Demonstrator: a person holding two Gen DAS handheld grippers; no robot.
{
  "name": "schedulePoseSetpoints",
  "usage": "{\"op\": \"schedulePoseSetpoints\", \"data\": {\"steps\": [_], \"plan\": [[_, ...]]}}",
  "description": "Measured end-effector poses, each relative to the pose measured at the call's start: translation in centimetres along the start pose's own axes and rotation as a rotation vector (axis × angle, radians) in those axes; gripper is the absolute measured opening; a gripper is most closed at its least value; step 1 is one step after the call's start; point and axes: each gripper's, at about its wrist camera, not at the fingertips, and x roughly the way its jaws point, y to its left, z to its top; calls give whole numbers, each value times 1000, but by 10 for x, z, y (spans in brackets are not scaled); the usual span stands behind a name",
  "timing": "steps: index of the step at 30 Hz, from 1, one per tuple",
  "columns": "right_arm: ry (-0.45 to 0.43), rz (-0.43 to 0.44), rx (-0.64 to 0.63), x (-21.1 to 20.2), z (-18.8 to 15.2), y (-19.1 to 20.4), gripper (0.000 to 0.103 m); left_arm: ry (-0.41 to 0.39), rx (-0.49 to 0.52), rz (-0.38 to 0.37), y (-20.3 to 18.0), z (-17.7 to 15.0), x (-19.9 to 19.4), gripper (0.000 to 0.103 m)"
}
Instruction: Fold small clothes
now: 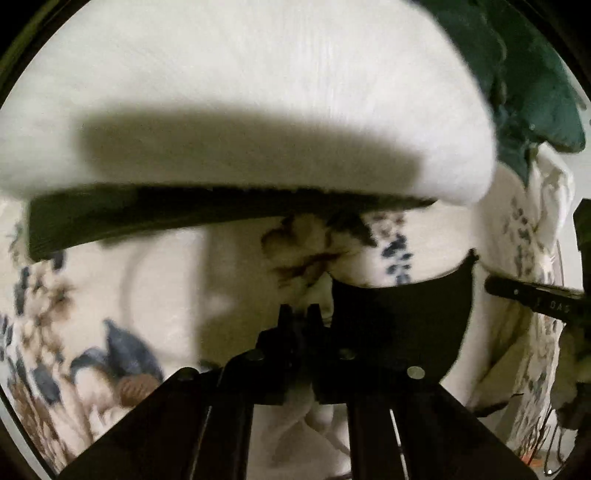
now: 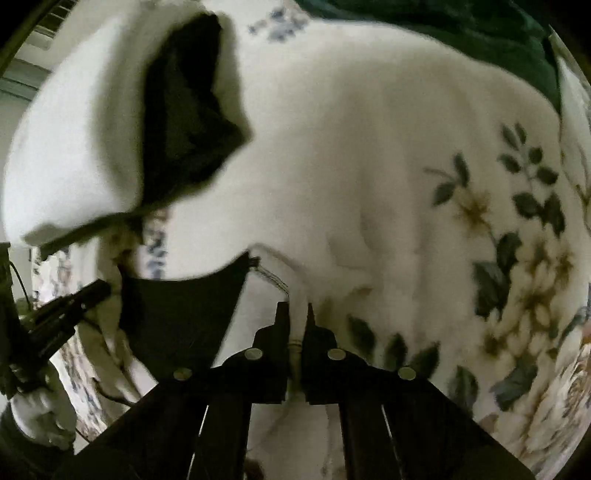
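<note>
A small white garment with black panels (image 1: 258, 110) hangs lifted above a floral bedspread (image 1: 48, 314). My left gripper (image 1: 298, 310) is shut on its white edge, next to a black panel (image 1: 402, 325). My right gripper (image 2: 297, 308) is shut on the white hem beside the same black panel (image 2: 184, 314). The white cloth (image 2: 351, 166) spreads ahead of it, and a black inner panel (image 2: 184, 110) shows at upper left. Each gripper shows at the edge of the other's view, the right one (image 1: 532, 299) and the left one (image 2: 70, 306).
A dark green cloth (image 1: 535, 74) lies at the far upper right, and also shows in the right wrist view (image 2: 443, 26). The floral bedspread (image 2: 517, 258) covers the surface below. A wall and a window frame (image 2: 22, 66) are at the far left.
</note>
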Motion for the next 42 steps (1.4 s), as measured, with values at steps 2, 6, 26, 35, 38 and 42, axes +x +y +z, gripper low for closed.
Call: {"op": "schedulePoseSetpoints", "data": {"steps": [2, 6, 26, 35, 38, 42], "plan": [[-47, 33, -4, -18, -8, 5, 4, -52, -40, -35, 4, -11, -29, 6], [-139, 96, -33, -64, -45, 12, 4, -128, -85, -71, 9, -40, -78, 6], [172, 152, -111, -59, -271, -26, 46, 138, -598, -268, 68, -263, -102, 43], [14, 353, 417, -83, -268, -90, 57, 88, -601, -265, 58, -209, -65, 47], [-5, 385, 515, -77, -264, -99, 57, 114, -621, -292, 56, -199, -47, 47], [-38, 407, 532, -74, -256, -89, 57, 104, -637, -326, 53, -204, -67, 47]]}}
